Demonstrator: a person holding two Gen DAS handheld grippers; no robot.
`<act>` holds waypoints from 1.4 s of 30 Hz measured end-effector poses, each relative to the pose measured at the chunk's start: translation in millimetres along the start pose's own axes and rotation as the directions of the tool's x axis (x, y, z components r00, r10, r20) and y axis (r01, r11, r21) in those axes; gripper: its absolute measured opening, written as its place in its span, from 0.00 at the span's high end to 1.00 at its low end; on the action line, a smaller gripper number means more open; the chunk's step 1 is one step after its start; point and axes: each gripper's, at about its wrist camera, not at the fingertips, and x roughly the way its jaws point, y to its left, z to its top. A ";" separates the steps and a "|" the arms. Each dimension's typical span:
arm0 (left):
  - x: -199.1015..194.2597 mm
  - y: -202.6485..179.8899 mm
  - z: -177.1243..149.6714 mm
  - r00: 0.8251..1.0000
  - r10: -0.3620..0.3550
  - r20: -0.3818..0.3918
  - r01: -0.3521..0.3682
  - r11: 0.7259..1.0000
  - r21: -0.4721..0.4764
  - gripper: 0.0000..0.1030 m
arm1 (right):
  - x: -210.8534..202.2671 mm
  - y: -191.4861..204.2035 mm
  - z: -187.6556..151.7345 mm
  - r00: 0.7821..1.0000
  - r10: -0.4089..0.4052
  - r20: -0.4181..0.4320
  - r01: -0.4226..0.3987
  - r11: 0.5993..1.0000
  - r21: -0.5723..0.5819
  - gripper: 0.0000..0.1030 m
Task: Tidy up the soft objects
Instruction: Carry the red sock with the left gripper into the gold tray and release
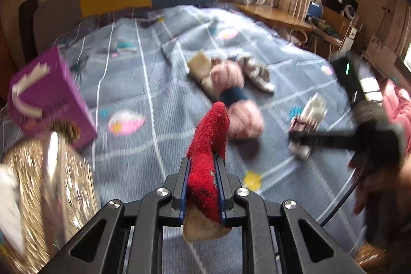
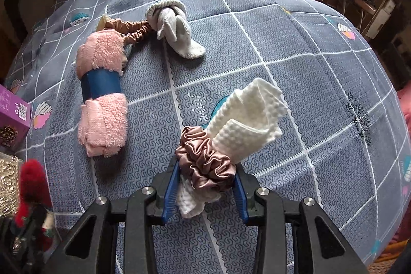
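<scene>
Left wrist view: holding a red fluffy sock in the left gripper, jaws clamped tight on its middle, fuzzy toe standing up and a beige sole part hanging under the fingers. Carrying it above the bed, near the left edge, beside a purple box and a shiny gold box; both blurred, so not telling more about them.

Right wrist view: gripping a white waffle cloth rolled and bound with a mauve satin scrunchie in the right gripper, jaws closed around the scrunchie part, not fully together because of the bulk. Hovering over the middle of the bed, toward the near edge; touching the cover or not, cannot tell.

Judging progress as about halfway: two bundles in the grippers, none seen resting inside a box yet. Still lying on the cover toward the left side: a pink terry towel roll with a dark blue band around its waist, a brown elastic band just behind it, and a grey knotted sock touching that band's end. Probably needing to be moved to the boxes too.

Looking at materials: red sock long-piled and shaggy; pink roll looped and plush, cylinder shaped; white cloth bumpy, stiff enough to keep folds; scrunchie glossy and ruffled; grey sock flat knit, tied in one knot.
</scene>
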 end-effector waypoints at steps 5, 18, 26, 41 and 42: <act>-13.0 28.7 82.0 0.999 -0.028 0.025 0.030 0.998 -0.058 0.84 | 2.6 -2.2 2.3 1.000 -0.013 0.008 0.014 1.000 -0.027 0.62; -84.3 246.5 136.3 0.943 0.323 0.077 -0.285 0.907 -0.310 0.84 | 6.4 12.7 -2.6 0.998 -0.052 0.034 0.056 0.992 -0.112 0.62; -140.1 356.1 -0.8 0.916 0.401 -0.004 -0.353 0.802 -0.482 0.84 | 5.0 22.6 -10.7 0.997 -0.067 0.036 0.071 0.989 -0.133 0.59; -195.3 365.2 -231.2 0.914 0.380 -0.139 -0.381 0.689 -0.616 0.83 | -2.0 46.6 -27.6 0.984 -0.152 0.094 0.170 0.959 -0.226 0.61; -189.1 360.7 -235.7 0.914 0.376 -0.150 -0.387 0.702 -0.597 0.83 | -3.1 46.9 -28.8 0.984 -0.153 0.096 0.171 0.959 -0.226 0.61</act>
